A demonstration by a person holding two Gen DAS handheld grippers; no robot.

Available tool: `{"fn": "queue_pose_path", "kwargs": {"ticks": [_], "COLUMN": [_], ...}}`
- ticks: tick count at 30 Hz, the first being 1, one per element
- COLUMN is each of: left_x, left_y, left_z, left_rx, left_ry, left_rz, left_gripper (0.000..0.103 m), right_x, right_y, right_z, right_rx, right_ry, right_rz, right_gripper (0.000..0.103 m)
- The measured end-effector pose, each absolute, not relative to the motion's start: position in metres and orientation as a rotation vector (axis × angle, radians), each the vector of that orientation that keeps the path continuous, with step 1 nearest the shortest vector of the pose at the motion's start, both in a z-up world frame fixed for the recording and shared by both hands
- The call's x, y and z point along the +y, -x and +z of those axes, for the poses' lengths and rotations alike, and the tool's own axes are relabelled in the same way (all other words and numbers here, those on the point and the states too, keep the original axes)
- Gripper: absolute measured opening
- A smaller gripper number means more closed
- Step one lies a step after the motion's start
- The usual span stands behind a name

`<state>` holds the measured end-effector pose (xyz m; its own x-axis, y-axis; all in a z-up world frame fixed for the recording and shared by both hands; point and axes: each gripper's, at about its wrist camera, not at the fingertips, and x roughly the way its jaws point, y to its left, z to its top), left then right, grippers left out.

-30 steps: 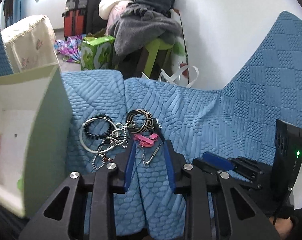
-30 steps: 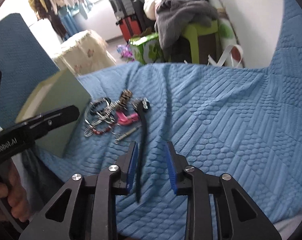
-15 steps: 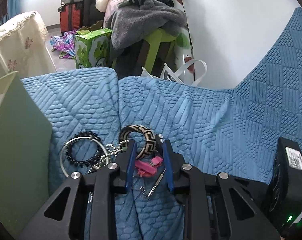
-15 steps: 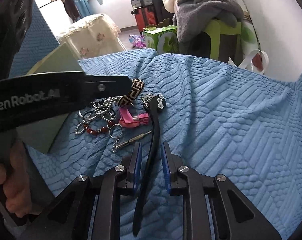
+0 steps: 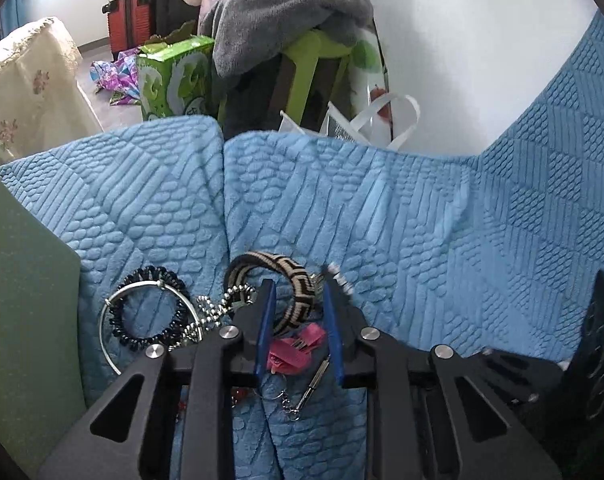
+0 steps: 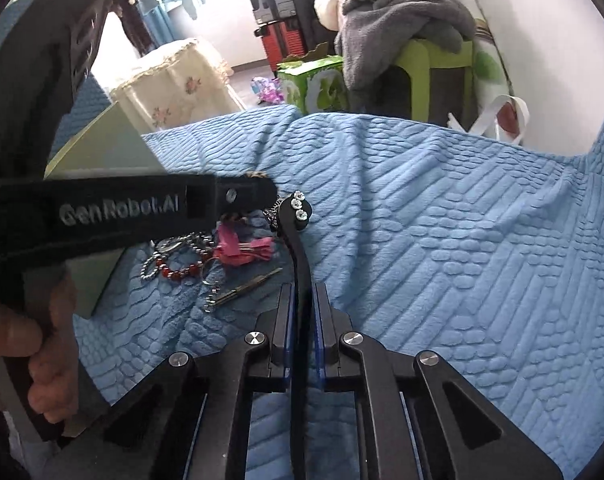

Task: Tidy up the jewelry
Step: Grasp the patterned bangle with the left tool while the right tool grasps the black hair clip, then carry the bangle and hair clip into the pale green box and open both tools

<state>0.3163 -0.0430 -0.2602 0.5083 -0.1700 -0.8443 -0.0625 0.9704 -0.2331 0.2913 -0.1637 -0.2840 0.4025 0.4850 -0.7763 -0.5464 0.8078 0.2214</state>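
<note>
Two grippers work one heap of jewelry on the blue quilted cover [image 5: 422, 220]. The right gripper [image 6: 300, 312] has just been closing and now pinches the black hair band [image 6: 299, 256], whose flowered tip [image 6: 300, 206] lies beside the heap; a second ago the band lay loose between wider pads. The left gripper [image 5: 297, 308] has come down and forward since then, its jaws narrowing a little yet not clamped; they straddle the rim of the woven bangle [image 5: 289, 284], the pads apparently short of pressing it; the pink clip [image 5: 293, 350], the small key-ring tool [image 5: 310, 384], the ball chain [image 5: 209, 312] and the silver ring with black coil tie [image 5: 145, 316] lie just beside. The pale green box [image 6: 113, 152] stands at the heap's left; the band, now secured, is probably the first piece ready to lift toward it.
</note>
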Motion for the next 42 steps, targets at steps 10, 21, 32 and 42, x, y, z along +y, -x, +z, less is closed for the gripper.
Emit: {"fn": "queue_pose_path", "kwargs": {"ticks": [10, 21, 32, 42], "left_x": [-0.046, -0.044, -0.050, -0.071], "left_y": [-0.323, -0.286, -0.294, -0.317], "left_z": [-0.251, -0.212, -0.254, -0.261], "left_rx": [1.029, 0.922, 1.000, 1.039], "left_ry": [0.269, 0.291, 0.180, 0.042], "left_rz": [-0.089, -0.135, -0.072, -0.073], "left_gripper": [0.000, 0.000, 0.035, 0.034], "right_x": [-0.178, -0.191, -0.204, -0.208], "right_y": [-0.290, -0.277, -0.276, -0.284], "right_z": [-0.278, -0.251, -0.253, -0.258], "right_rx": [0.939, 0.897, 0.936, 0.964], "right_ry": [0.047, 0.039, 0.016, -0.011], "right_rz": [0.618, 0.571, 0.512, 0.511], "right_gripper": [0.006, 0.006, 0.007, 0.007]}}
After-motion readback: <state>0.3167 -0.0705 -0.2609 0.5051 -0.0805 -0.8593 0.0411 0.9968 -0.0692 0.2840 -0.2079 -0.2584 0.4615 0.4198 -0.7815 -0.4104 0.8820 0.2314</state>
